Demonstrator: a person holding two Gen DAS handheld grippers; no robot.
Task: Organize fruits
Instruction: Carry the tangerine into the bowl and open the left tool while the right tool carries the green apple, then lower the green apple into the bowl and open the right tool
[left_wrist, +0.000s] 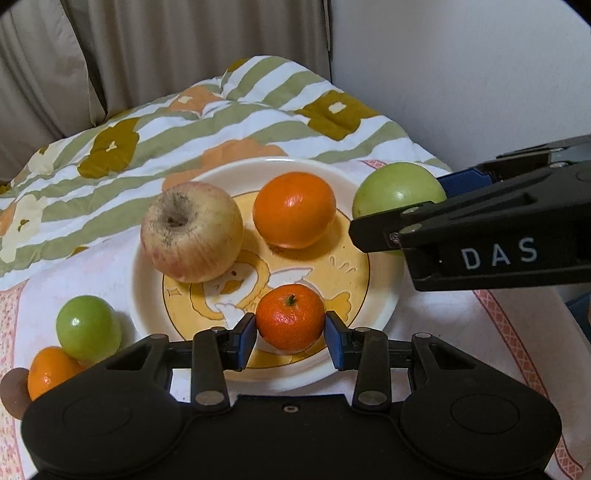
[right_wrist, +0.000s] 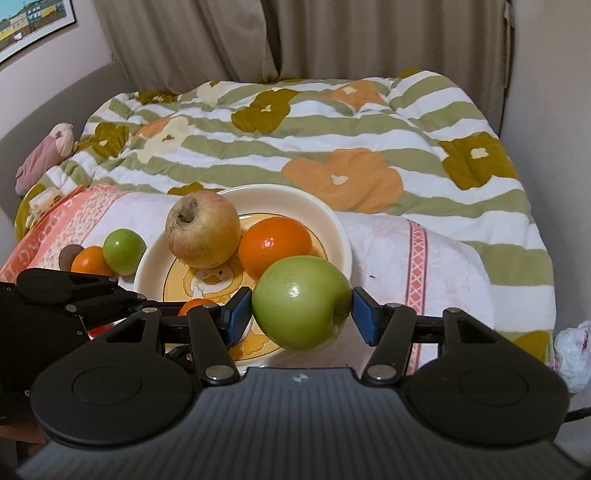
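Left gripper (left_wrist: 290, 334) fingers clamped a small mandarin (left_wrist: 290, 317) over the plate's (left_wrist: 380, 306) near rim; right gripper (right_wrist: 302, 314) fingers gripped a green apple (right_wrist: 301, 302) beside that plate. Lowering each fruit onto bare plate, clear of the pale apple (left_wrist: 192, 230), seemed best before release.

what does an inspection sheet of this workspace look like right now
surface: pink-and-white cloth on a bed, flowered quilt behind
job's things: duck plate holds a yellow-red apple and an orange; small green fruit, an orange fruit and a brown item lie off the plate
clutter: pink soft toy, white bag
grippers: left tongs shut on a mandarin over the plate; right tongs shut on a green apple
cables: nothing seen
surroundings: curtain, wall picture
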